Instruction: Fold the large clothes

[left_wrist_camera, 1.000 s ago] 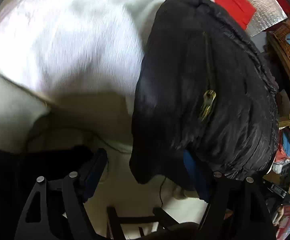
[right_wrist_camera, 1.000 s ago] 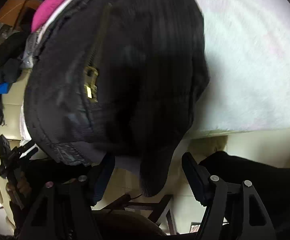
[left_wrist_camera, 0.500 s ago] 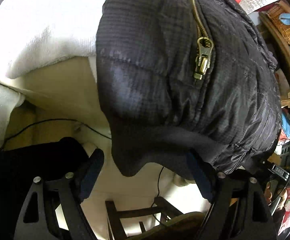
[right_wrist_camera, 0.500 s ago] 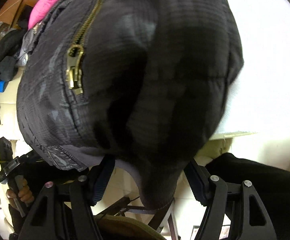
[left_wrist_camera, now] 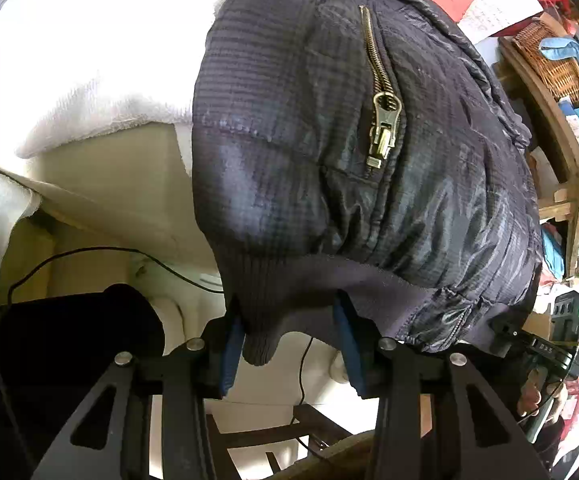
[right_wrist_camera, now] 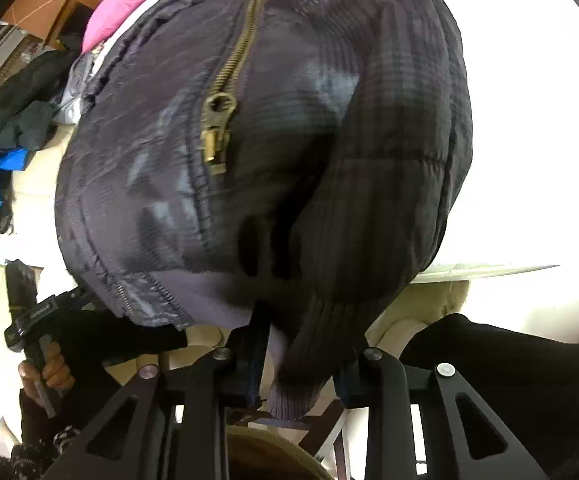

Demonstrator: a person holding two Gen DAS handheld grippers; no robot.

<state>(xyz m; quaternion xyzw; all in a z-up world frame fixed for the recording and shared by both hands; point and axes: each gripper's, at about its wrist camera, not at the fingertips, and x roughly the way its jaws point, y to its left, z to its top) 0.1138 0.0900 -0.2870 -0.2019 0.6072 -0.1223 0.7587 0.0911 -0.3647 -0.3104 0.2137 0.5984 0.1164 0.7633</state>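
Observation:
A dark quilted jacket (left_wrist_camera: 329,168) with brass pocket zippers (left_wrist_camera: 383,120) hangs over the edge of a white fluffy blanket (left_wrist_camera: 89,72). My left gripper (left_wrist_camera: 289,340) has its blue-padded fingers partly closed around the ribbed hem corner (left_wrist_camera: 261,344). In the right wrist view the same jacket (right_wrist_camera: 289,140) fills the frame, with its brass zipper (right_wrist_camera: 217,128). My right gripper (right_wrist_camera: 305,356) is closed around the other ribbed hem corner (right_wrist_camera: 301,376). Each gripper shows in the other's view (right_wrist_camera: 29,312), held by a hand.
A wooden shelf with a wicker basket (left_wrist_camera: 549,52) stands at the right. A pile of dark and blue clothes (right_wrist_camera: 5,152) and a pink item (right_wrist_camera: 129,12) lie at the left. A wooden chair frame (left_wrist_camera: 273,440) and a black cable (left_wrist_camera: 89,256) are below.
Both grippers moved in on the jacket's hem and their fingers narrowed from wide open to closed around the ribbed corners. The jacket now fills more of both views.

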